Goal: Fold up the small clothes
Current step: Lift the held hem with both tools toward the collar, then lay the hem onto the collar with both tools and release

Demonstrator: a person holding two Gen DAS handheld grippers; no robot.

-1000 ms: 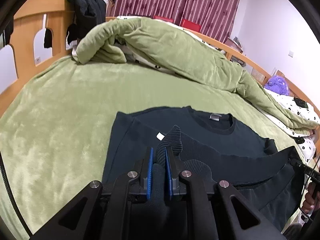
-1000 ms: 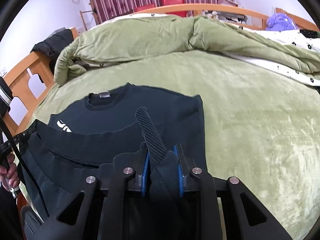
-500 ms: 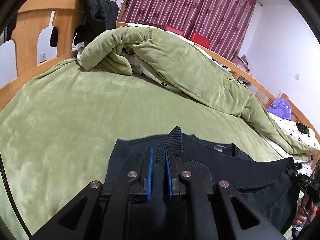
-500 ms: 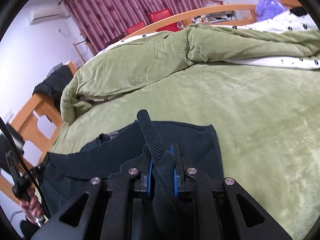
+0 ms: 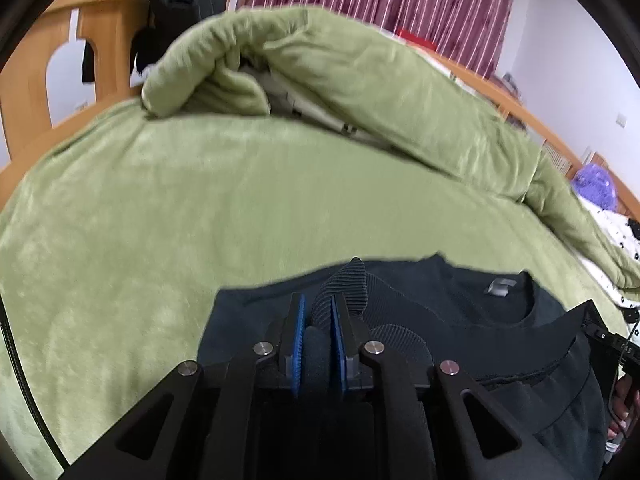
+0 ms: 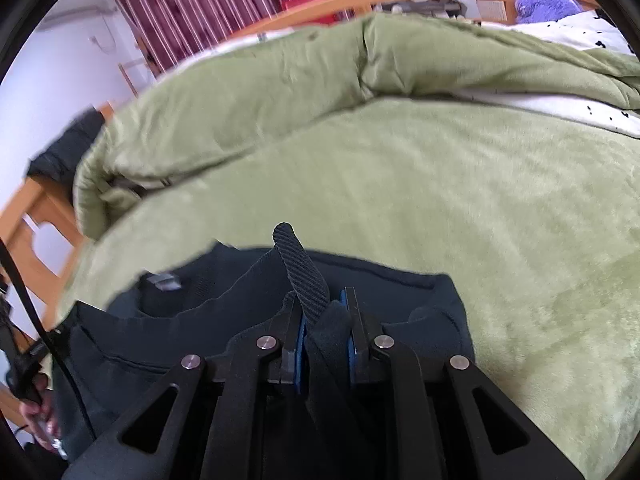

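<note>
Clothing first: a dark navy knit sweater (image 5: 472, 304) lies flat on the fuzzy green blanket (image 5: 168, 216) covering the bed; its ribbed bottom hem (image 5: 348, 280) is lifted and being folded up toward the neck. The left gripper (image 5: 318, 332) pinches one hem corner; the right gripper (image 6: 324, 332) pinches the other; both jaws just loosened a little, cloth between them. I think they should lower both corners together, level with the shoulders; a rolled green quilt (image 6: 280, 92) lies behind.
</note>
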